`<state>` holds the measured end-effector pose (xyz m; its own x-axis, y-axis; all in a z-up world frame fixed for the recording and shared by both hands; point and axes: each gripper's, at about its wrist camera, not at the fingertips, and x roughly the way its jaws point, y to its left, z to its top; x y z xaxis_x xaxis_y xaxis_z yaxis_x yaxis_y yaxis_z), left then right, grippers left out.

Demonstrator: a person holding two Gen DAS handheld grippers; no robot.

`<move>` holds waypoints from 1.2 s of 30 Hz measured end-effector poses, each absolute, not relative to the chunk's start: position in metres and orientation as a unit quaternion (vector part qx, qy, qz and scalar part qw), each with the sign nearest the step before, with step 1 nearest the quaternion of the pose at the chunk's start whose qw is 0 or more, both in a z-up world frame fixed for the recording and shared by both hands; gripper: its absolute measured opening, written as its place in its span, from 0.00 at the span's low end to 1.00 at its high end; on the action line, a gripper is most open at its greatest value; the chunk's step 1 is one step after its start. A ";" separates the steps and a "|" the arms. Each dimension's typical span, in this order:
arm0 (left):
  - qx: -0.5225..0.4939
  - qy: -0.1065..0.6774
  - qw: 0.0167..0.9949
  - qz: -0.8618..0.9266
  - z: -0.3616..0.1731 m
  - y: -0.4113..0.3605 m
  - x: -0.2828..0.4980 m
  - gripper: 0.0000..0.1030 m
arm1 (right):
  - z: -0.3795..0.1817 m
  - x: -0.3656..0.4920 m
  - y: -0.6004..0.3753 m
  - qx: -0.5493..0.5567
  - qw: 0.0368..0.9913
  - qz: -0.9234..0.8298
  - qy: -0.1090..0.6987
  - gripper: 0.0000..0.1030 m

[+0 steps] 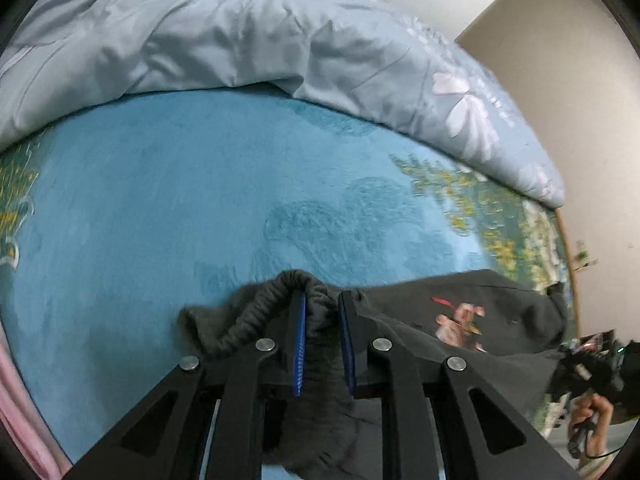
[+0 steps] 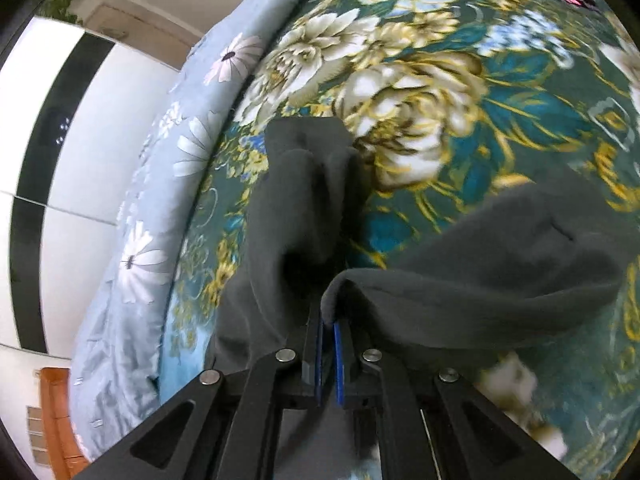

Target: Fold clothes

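Right gripper [image 2: 328, 326] jaws pinch dark grey garment [image 2: 480, 280] edge over floral blanket [image 2: 460, 80].

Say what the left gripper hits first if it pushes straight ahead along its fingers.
The left gripper already pinches the dark garment at its ribbed band. Beyond the tips, it would likely meet the blue blanket on the bed, then the bunched pale floral duvet. Depth is unclear.

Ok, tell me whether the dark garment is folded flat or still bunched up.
Bunched. The dark garment hangs in loose drapes from the right tool, and its elastic waistband crumples around the left tool.
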<state>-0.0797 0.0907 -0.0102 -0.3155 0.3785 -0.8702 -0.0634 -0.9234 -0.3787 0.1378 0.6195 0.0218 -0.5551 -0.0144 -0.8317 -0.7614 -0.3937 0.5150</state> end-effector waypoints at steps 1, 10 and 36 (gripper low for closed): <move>-0.571 -0.140 0.136 0.798 -0.012 0.091 -0.083 0.17 | 0.019 0.130 0.618 -0.409 0.255 0.737 0.474 0.07; -0.562 -0.234 0.162 0.777 0.004 0.052 -0.048 0.56 | 0.026 0.138 0.612 -0.387 0.208 0.788 0.431 0.48; -0.586 -0.310 0.097 0.742 -0.049 0.058 0.026 0.32 | -0.030 0.244 0.658 -0.273 0.260 0.726 0.575 0.24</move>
<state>0.0255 0.0582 -0.0487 -0.2940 0.5070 -0.8102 0.2201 -0.7890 -0.5736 0.2441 0.6575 -0.0295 -0.7157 0.0635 -0.6955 -0.6915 -0.2036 0.6931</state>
